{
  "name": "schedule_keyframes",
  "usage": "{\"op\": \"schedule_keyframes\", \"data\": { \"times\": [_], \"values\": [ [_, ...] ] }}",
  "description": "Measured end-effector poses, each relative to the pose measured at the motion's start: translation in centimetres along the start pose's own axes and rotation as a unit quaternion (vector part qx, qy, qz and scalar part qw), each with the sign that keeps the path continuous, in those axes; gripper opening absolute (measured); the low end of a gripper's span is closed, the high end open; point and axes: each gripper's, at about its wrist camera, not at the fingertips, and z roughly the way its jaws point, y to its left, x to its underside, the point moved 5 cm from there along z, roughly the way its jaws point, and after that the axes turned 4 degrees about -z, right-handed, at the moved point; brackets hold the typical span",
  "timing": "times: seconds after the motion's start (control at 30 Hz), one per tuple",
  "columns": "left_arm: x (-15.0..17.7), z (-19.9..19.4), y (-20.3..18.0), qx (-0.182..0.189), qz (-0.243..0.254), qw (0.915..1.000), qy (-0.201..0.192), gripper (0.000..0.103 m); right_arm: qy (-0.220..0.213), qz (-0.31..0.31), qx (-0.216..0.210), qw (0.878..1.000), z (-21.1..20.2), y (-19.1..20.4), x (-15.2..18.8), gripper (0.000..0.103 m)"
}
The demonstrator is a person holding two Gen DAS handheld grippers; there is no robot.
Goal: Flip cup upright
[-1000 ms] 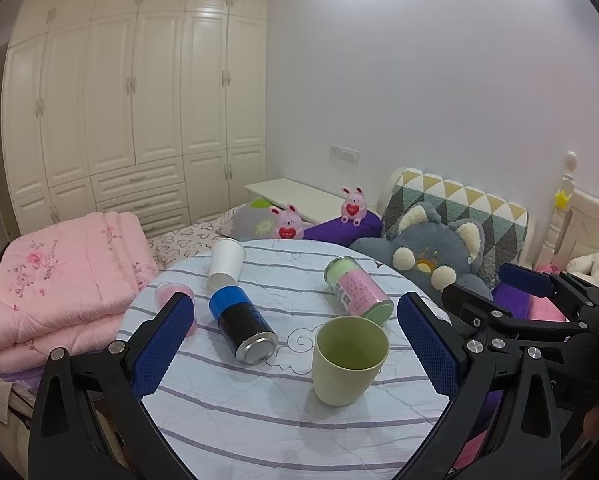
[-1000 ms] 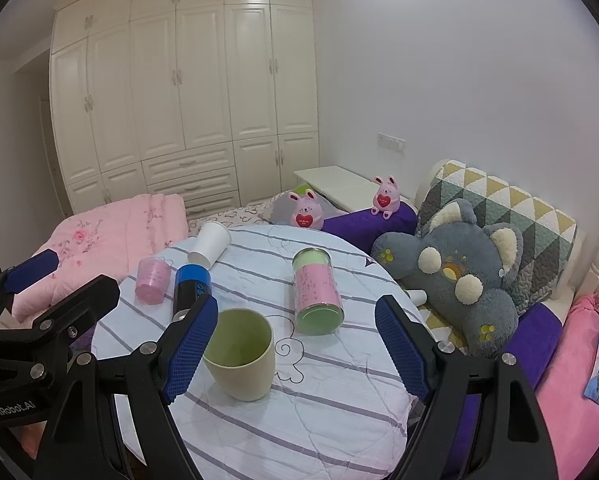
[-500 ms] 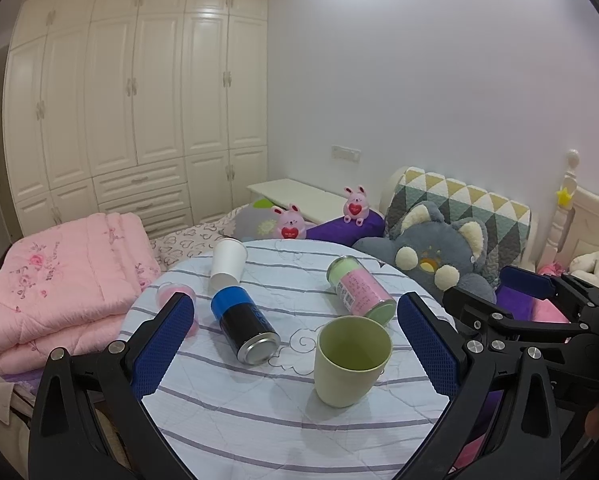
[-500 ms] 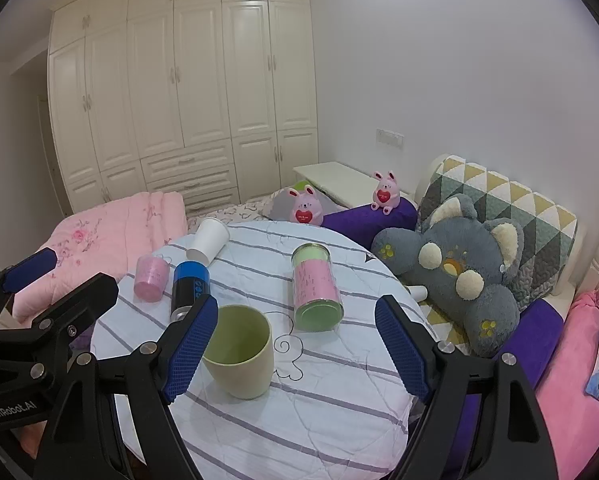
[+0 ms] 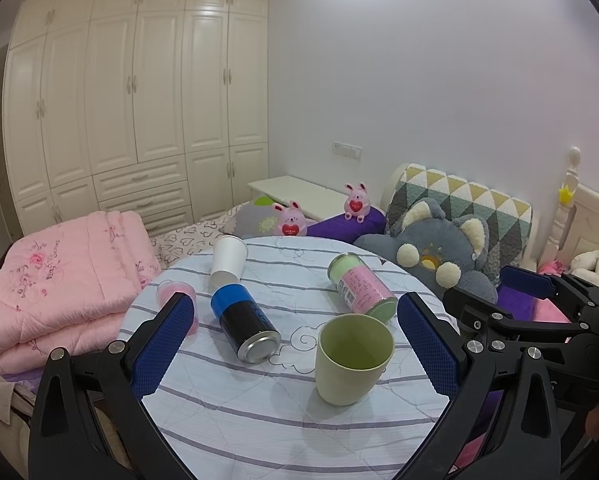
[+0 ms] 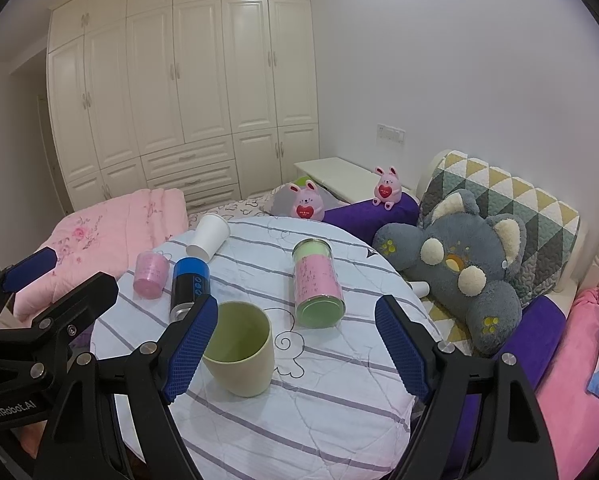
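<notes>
Little changed since a second ago: only a slight lift and backward drift of both views, with every item on the table where it was. Standing upright, mouth up, near the front of the round table with its striped cloth: the pale green cup, seen again in the right wrist view just beside that tool's left pad. Left gripper spread wide with nothing between the blue pads, hovering short of the cup and clear of it. Right gripper likewise wide apart, holding nothing, with the cup low and left of the gap. Lying on its side just left of the cup and a little farther back: a black can with a blue band, its metal end toward the camera. On its side to the right and beyond the cup: a pink-and-green jar, near but apart from it. Farther back on the left: a white paper cup tipped over, and a small pink cup near the left edge of the table. Beyond the table on the right: a grey plush toy against a triangle-patterned cushion; on the far left, a folded pink quilt.
</notes>
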Motion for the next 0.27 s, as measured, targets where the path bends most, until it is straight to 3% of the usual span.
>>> {"op": "schedule_keyframes", "data": {
  "times": [0.27],
  "values": [
    [0.02,0.21,0.04,-0.001,0.001,1.0,0.002,0.103,0.002,0.0,-0.002,1.0,0.19,0.08,0.03,0.082]
  ]
}}
